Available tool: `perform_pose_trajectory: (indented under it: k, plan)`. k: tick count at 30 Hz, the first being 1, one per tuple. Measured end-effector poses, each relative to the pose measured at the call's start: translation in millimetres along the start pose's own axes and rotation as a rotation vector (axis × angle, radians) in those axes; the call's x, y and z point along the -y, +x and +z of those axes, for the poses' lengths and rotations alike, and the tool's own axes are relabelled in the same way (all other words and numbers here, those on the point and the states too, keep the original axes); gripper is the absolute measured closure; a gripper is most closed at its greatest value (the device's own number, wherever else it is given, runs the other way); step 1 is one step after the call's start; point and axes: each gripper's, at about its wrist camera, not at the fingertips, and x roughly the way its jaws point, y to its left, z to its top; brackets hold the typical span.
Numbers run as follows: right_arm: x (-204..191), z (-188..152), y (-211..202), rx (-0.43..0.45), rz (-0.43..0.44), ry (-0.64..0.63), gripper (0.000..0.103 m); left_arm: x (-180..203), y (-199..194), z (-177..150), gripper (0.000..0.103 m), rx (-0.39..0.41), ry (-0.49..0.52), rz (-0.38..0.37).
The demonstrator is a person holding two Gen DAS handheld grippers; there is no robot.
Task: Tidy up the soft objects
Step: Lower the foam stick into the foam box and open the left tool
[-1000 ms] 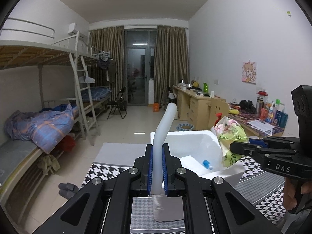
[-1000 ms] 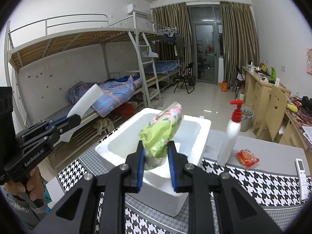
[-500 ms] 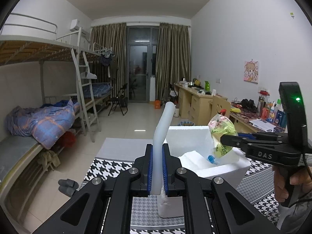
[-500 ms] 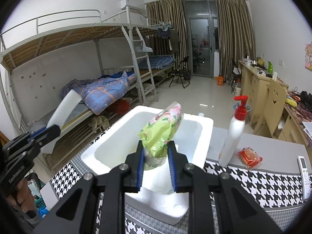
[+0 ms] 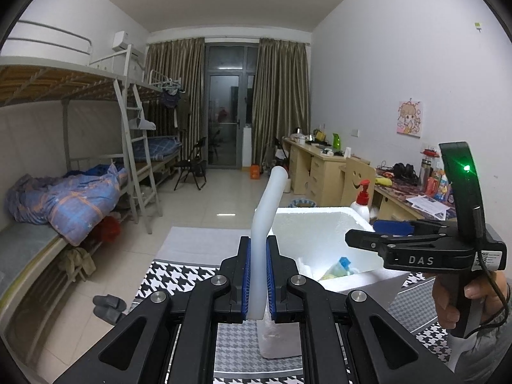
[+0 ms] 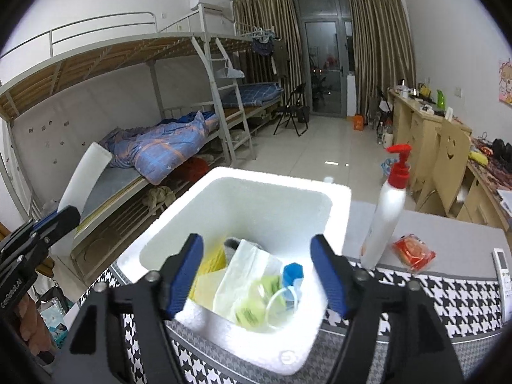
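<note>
My right gripper point(image 6: 257, 272) hangs over the near part of the white foam box point(image 6: 281, 185), its jaws opening and nothing between the blue pads. Below them a green packet point(image 6: 256, 300), blurred, lies in the box beside a white bag point(image 6: 243, 265), a yellow item and a blue cap. My left gripper point(image 5: 257, 275) is shut on a bent white foam sheet point(image 5: 268, 204) that sticks up and away from it. It sits left of the box point(image 5: 320, 227), with the right gripper point(image 5: 364, 233) seen side-on. From the right wrist, the left gripper point(image 6: 54, 220) and its sheet point(image 6: 84, 179) are at the far left.
A white pump bottle with a red top point(image 6: 388, 214) stands right of the box, with a red packet point(image 6: 412, 252) and a remote point(image 6: 504, 275) beyond it on the houndstooth cloth point(image 6: 432, 288). Bunk beds line the left wall, desks the right.
The right jaws have spread and the green packet they held has dropped into the foam box. The left gripper still grips the white sheet.
</note>
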Motion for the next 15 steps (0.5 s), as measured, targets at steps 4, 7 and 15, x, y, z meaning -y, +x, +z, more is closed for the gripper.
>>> perform_pose_trajectory:
  k: [4, 7, 15]
  plan:
    - [2, -1, -8, 0.020, 0.009, 0.010, 0.013, 2, 3, 1, 0.094, 0.000, 0.000, -0.006]
    - [3, -2, -12, 0.024, 0.027, 0.016, 0.004, 4, 3, 3, 0.094, 0.003, 0.006, -0.012]
    - [6, -2, -23, 0.042, -0.010, 0.024, 0.001, 10, 7, 6, 0.094, -0.003, 0.015, -0.027]
